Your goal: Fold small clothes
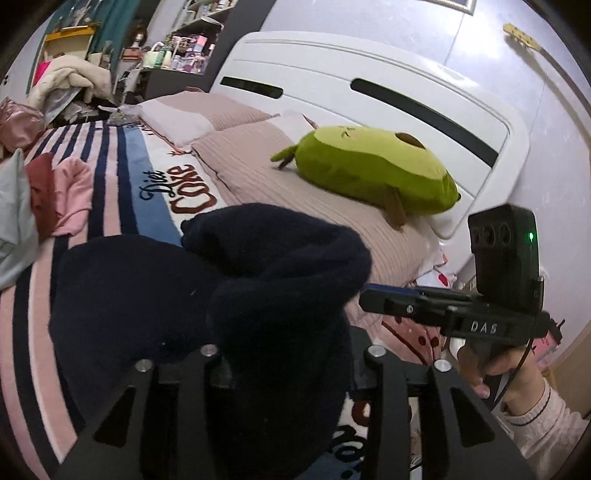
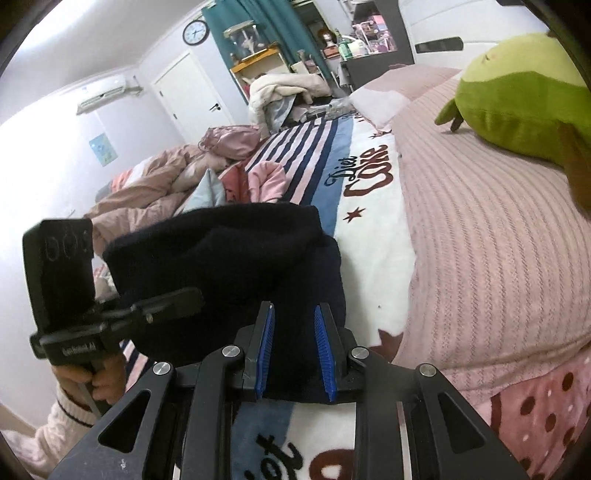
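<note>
Navy garment (image 1: 207, 295) hangs bunched above the striped blanket (image 1: 110, 177) in the left wrist view, draped over the left gripper (image 1: 288, 354), grip impossible to judge; right wrist view: right gripper (image 2: 293, 350) clenches the dark cloth between blue pads (image 2: 266, 350); green plush (image 2: 517, 96) sits on the pillow (image 2: 480, 240).

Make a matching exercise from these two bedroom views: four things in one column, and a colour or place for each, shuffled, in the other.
Things:
1. avocado plush toy
2. dark navy garment
3. wall clock
4. pink garment

Descriptions:
A. lies on the striped blanket
B. hangs beside the teal curtain
C. rests on the ribbed pink pillow by the headboard
D. between the blue pads of the right gripper

Pairs: 1-C, 2-D, 3-B, 4-A
</note>
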{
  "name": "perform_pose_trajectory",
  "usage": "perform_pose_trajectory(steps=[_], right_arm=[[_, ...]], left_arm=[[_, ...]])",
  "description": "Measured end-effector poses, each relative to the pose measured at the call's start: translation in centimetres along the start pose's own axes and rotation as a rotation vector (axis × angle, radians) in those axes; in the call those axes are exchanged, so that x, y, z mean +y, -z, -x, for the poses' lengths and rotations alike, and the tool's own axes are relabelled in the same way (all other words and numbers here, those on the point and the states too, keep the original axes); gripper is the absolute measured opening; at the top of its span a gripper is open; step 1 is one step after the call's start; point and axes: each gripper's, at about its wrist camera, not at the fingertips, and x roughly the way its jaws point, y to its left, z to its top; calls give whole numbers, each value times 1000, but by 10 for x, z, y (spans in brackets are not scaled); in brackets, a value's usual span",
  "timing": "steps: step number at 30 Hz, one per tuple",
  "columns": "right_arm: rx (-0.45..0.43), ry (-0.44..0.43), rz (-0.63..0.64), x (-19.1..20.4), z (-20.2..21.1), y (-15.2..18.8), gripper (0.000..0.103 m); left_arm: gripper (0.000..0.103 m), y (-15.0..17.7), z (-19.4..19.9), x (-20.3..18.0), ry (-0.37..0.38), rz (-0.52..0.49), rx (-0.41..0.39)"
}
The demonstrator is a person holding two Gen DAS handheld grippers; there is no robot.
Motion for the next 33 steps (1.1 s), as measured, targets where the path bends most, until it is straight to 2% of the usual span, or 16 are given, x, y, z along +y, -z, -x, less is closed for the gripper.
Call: perform_pose_trajectory(steps=[3,4,6,8,10,11,12,15,17,19,21,25,29,33], right_arm=[[-14,-13,-8,-2,5,-2,24],[-21,-19,-11,-1,7,-4,26],[-38,-42,-8,3,10,-9,30],[-49,-72,2,10,11,-16,36],[-37,-138,8,19,9,-24,50],[-5,-196,13,25,4,-30,60],[17,-225,19,30,-2,-35,62],[79,-252,29,40,-19,-44,62],[183,-287,22,44,-41,-47,62],[223,-250,44,48,-53,-43,58],[250,-219,70,51,-63,-39,40],[276,-195,90,50,-73,-29,40],[311,-144,97,43,-80,-16,40],[325,-134,65,31,-81,-3,40]], left_arm=[[73,0,2,-7,77,-14,18],[78,-1,4,-9,92,-17,20],[81,-1,6,-12,110,-17,30],[86,1,8,-13,160,-20,38],[86,4,11,-14,174,-33,39],[86,6,13,-16,170,-46,41],[86,8,14,-17,170,-56,43],[86,9,15,-20,170,-74,48],[86,9,15,-22,156,-86,51],[87,10,16,-23,153,-94,51],[87,11,21,-22,150,-103,57],[87,14,50,-10,162,-90,44],[87,17,94,23,155,2,-32],[87,20,115,62,61,110,-68]])
